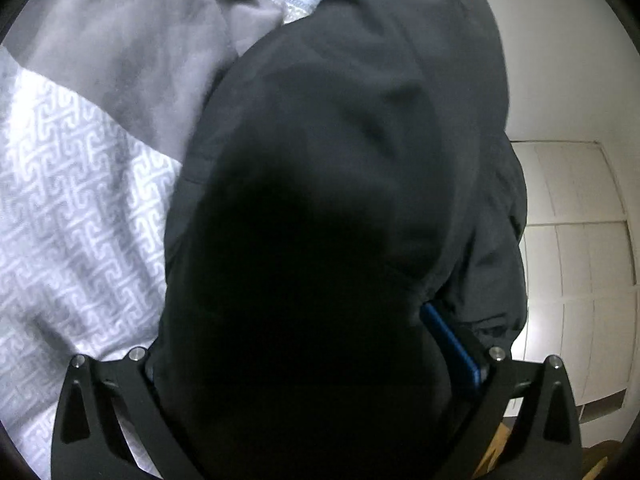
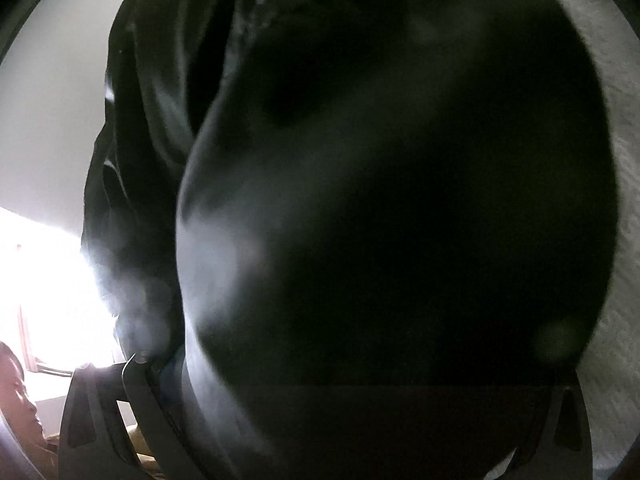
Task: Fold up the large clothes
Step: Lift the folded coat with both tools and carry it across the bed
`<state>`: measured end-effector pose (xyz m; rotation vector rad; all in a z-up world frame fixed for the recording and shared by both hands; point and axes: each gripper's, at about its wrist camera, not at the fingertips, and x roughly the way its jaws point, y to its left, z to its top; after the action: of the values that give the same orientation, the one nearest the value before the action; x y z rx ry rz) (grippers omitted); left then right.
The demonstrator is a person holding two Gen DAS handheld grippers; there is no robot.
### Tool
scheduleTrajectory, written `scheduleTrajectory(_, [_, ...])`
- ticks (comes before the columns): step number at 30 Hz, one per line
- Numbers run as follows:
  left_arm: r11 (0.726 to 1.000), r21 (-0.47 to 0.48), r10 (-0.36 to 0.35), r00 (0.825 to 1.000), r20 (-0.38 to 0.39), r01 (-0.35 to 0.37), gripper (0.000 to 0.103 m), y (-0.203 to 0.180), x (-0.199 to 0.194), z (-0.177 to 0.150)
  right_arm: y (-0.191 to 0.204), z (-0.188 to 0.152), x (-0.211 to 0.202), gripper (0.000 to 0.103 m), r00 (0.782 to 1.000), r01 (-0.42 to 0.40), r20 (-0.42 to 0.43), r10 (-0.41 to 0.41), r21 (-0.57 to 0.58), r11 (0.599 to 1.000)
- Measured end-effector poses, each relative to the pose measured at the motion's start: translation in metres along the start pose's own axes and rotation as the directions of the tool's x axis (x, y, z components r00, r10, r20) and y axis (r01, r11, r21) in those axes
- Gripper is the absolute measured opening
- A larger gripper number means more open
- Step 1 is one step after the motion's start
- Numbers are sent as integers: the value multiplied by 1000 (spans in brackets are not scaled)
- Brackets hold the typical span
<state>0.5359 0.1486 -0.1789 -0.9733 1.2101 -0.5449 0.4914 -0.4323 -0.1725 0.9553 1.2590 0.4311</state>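
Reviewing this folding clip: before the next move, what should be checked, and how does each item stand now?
1. Bulky black fabric garment between the left gripper fingers: ok.
2. Left jaws spread wide, blue pad beside the cloth: ok.
3. Same garment fills the right gripper's view: ok.
4. Right gripper grip: cannot tell, fingertips hidden.
5. Patterned white bedspread below as landing surface: ok.
6. Grey fleece cloth apart from the garment: cannot tell.
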Motion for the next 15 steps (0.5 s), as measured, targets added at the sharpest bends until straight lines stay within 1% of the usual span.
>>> scheduleTrajectory(5, [1000, -12, 1, 1000, 8, -1, 103, -5, 11, 2, 3, 5, 14, 103, 999, 17, 34, -18, 17, 1000])
scheduleTrajectory(8, [1000, -8, 0, 1000, 17, 0, 100, -11, 14, 1, 11, 3, 27, 103, 999, 24, 38, -25, 27, 999])
scheduleTrajectory(9, [1000, -10, -14, 1000, 15, 15, 92, -14, 16, 0, 13, 4, 29, 103, 999, 20, 28, -21, 34, 999])
scheduleTrajectory(10, [1000, -12, -26, 1000, 15, 26, 81, -17, 17, -2, 13, 2, 27, 102, 1000, 19, 23, -20, 42, 999])
scheduleTrajectory(11, [999, -13, -39, 999, 16, 39, 76, -21, 19, -3, 17, 2, 29, 100, 1000, 17, 20, -18, 46, 999])
scheduleTrajectory(13, [998, -3, -57, 998, 21, 57, 56, -28, 19, -5, 25, -1, 32, 74, 999, -10, 31, 9, 43, 999])
scheduleTrajectory(14, [998, 4, -66, 998, 25, 66, 52, -32, 20, -6, 31, -2, 32, 69, 999, -35, 42, 33, 41, 999])
scheduleTrajectory(15, [997, 12, -72, 997, 29, 71, 44, -37, 19, -6, 37, -3, 33, 61, 998, -44, 50, 42, 34, 998])
